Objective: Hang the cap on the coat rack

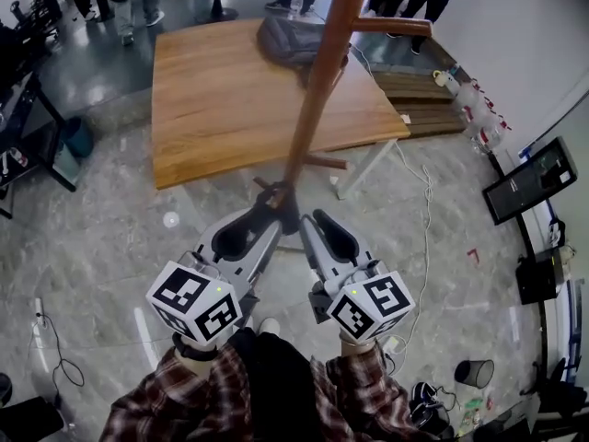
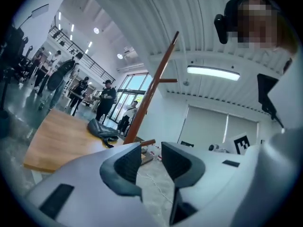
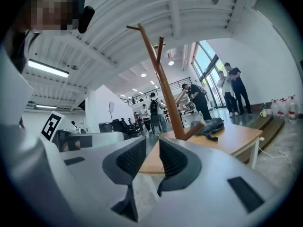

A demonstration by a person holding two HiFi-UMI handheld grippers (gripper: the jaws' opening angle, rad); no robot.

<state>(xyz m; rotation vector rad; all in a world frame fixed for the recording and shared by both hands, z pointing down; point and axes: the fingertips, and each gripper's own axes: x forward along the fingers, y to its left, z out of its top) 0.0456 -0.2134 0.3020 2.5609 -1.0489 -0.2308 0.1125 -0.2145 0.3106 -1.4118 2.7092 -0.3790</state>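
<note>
A dark grey cap (image 1: 293,40) lies on the far side of the wooden table (image 1: 221,99), right beside the coat rack's brown pole (image 1: 317,81). The cap (image 2: 102,129) also shows past the left jaws, and as the same grey heap (image 3: 212,126) on the table in the right gripper view. A short peg (image 1: 391,24) sticks out to the right near the pole's top. My left gripper (image 1: 270,201) and right gripper (image 1: 308,221) are held side by side close to my body, tips near the rack's base, well short of the cap. Each has a narrow gap between its jaws and holds nothing.
Several people stand beyond the table. Stacked wooden boards (image 1: 423,95) and bottles (image 1: 479,109) line the right wall. A dark monitor (image 1: 534,180) leans at the right, a white cable (image 1: 425,247) runs over the floor, a black cup (image 1: 474,373) stands near my feet.
</note>
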